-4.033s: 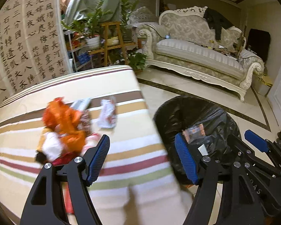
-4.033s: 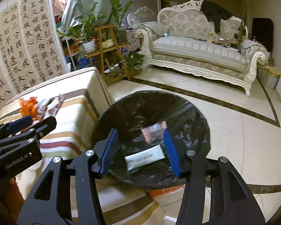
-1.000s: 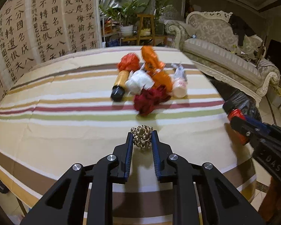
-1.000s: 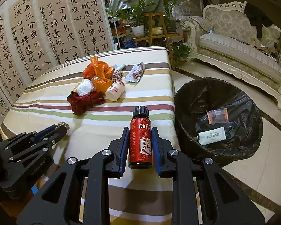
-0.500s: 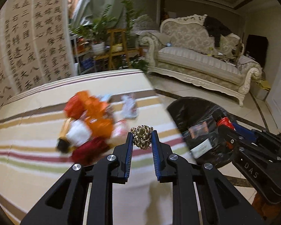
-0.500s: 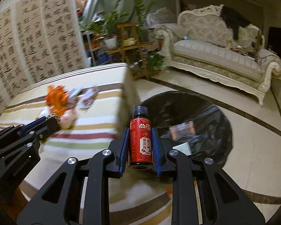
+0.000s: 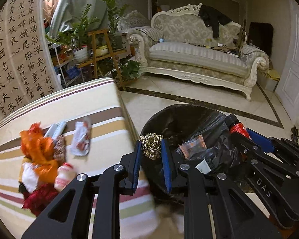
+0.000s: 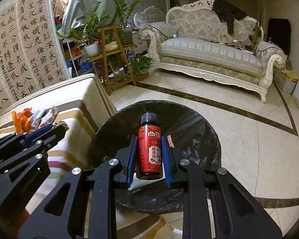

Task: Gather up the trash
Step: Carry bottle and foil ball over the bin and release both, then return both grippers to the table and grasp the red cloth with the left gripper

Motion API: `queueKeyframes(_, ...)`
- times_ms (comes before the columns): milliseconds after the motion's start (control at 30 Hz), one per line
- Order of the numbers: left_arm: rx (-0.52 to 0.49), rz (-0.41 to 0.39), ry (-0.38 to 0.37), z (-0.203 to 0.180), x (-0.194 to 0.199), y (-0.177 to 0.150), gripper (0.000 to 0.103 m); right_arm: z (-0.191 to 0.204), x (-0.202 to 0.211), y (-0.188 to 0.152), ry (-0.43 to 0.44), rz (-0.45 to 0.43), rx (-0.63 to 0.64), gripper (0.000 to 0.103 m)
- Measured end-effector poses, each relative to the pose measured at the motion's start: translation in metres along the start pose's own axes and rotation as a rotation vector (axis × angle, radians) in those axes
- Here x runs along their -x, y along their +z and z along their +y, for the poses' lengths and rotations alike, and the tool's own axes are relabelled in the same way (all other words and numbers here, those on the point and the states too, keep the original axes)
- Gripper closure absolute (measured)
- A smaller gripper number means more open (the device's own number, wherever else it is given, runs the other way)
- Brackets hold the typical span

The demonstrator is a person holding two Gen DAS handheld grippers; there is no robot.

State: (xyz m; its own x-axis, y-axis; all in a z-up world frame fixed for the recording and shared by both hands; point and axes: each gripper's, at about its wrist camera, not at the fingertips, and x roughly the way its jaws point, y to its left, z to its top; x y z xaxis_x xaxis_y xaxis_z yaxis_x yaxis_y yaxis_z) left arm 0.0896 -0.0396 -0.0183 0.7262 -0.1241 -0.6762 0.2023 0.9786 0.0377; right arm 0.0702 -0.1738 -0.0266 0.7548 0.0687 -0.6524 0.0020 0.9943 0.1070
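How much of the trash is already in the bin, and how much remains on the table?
Done: two packets lie in the black-lined bin. In hand: the left gripper is shut on a golden scrubber, and the right gripper on a red bottle, both over the bin. Left: a pile of wrappers and a white packet on the striped table.

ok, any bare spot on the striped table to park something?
Free: the striped table from the pale wrapper out to its far edge and the trash bin side. Crowded: the orange-and-red trash pile toward the calligraphy wall.
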Motion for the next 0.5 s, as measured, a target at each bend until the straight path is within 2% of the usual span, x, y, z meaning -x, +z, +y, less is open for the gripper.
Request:
queueKeyframes(333, -0.026, 0.038, 0.012, -0.012, -0.025, 0.009, 0.081, -0.016, -0.023, 0.005, -0.022, 0.021, -0.018, 0.080)
queueKeyframes(367, -0.027, 0.038, 0.016, -0.013, -0.025, 0.009, 0.080, -0.017, -0.024, 0.005, -0.024, 0.022, -0.020, 0.080)
queueKeyframes(467, -0.023, 0.037, 0.022, -0.013, -0.025, 0.011, 0.065, -0.020, -0.026, 0.006, -0.026, 0.021, -0.035, 0.077)
queueKeyframes(500, -0.020, 0.035, 0.023, -0.012, -0.025, 0.011, 0.055, -0.021, -0.026, 0.006, -0.027, 0.020, -0.039, 0.075)
